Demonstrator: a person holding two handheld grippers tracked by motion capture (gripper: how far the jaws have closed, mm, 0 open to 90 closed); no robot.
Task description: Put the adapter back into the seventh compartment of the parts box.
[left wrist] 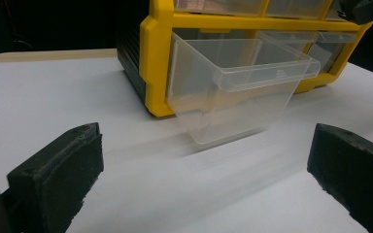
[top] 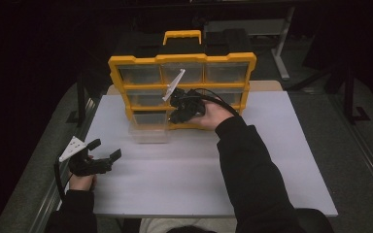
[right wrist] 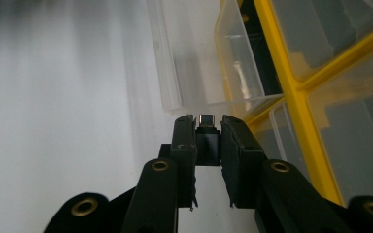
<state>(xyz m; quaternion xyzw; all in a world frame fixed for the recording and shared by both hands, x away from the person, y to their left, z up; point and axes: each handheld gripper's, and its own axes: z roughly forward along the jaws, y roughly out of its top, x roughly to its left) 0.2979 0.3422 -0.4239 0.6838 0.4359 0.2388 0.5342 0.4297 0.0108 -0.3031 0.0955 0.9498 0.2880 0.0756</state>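
**Q:** What does the figure show in hand?

**A:** The right gripper is clenched on a small black adapter with a metal plug tip, held in front of the yellow plastic organiser cabinet with clear drawers. The clear plastic bottom-left drawer is pulled out and tips forward onto the white table top. The left gripper rests near the table's left edge, its jaws released and wide, nothing between them.

**Q:** How is the step best done?

**A:** Judged from the layout, the adapter is probably bound for the open drawer. Carry it over the drawer's mouth, plug tip leading, lower it past the front lip, and let go only once it is below the rim; a release higher up could bounce it off the thin wall.

**Q:** Which edges matter, and where is free room?

**A:** The yellow frame bars sit just beside the right gripper, and the drawer's lip projects toward it; both can snag a jaw. The tilted drawer may shift if nudged. Open table lies between the grippers and in front of the cabinet.
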